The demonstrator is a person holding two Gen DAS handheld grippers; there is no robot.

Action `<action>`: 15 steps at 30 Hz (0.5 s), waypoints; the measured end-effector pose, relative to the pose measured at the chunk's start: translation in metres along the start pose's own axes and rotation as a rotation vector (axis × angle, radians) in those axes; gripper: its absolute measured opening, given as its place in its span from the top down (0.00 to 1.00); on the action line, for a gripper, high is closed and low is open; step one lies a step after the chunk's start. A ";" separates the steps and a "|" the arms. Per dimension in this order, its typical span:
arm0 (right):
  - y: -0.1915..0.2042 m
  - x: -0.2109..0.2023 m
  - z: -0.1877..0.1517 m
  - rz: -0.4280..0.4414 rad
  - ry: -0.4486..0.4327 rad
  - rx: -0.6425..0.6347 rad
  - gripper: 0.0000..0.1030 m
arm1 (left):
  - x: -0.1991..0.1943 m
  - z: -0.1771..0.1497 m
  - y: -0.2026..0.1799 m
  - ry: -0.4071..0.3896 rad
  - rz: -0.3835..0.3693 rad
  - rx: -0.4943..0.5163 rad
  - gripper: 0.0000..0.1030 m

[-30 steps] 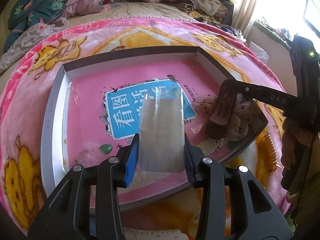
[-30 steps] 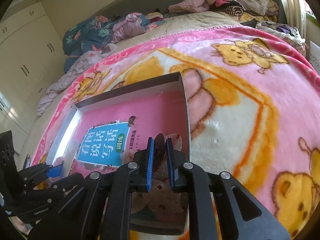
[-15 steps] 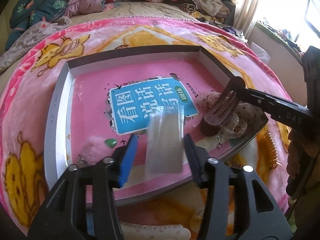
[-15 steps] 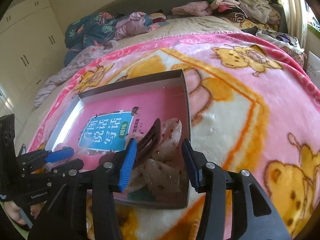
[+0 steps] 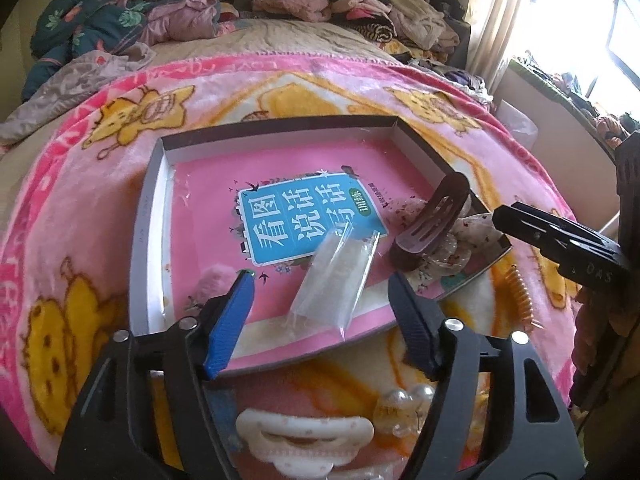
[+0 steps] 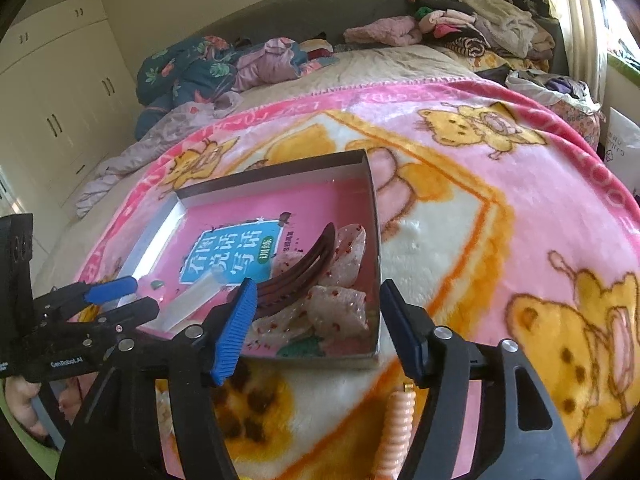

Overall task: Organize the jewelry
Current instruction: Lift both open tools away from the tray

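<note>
Lying flat along the near left of the shallow box [image 5: 154, 216] on the bed [image 5: 280, 40]: a clear plastic packet [image 5: 336, 280], apparently set among the already sorted pieces. Hovering spread wide and empty just short of it, straddling the packet's near end without touching: the left gripper [image 5: 322, 312]. Resting further right, in the box's near right corner, propped on a heap of speckled translucent petals [image 6: 340, 308], likely for grouping hair pieces together: a dark brown hair clip [image 6: 296, 280]. Hanging splayed and empty just before that clip, over the box's near wall: the right gripper [image 6: 316, 324]. Waiting outside the box on the pink blanket [image 6: 500, 208], seemingly yet to be sorted: a peach spiral hair tie [image 6: 396, 432], directly beneath the right gripper.
</note>
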State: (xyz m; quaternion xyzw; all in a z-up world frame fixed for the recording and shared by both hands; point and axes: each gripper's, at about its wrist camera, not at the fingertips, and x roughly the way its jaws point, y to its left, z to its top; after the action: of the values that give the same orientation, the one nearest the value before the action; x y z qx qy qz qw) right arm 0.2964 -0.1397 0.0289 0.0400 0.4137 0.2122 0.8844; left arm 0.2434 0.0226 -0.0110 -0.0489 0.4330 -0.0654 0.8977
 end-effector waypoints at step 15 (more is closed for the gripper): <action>0.011 -0.042 -0.016 -0.038 -0.046 0.005 0.15 | -0.045 -0.019 0.003 -0.057 0.036 -0.023 0.17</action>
State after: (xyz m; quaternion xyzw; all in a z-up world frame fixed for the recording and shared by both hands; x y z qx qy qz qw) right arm 0.2566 -0.1486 0.0510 0.0395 0.3944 0.1935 0.8975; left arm 0.2015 0.0326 0.0114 -0.0534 0.4087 -0.0430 0.9101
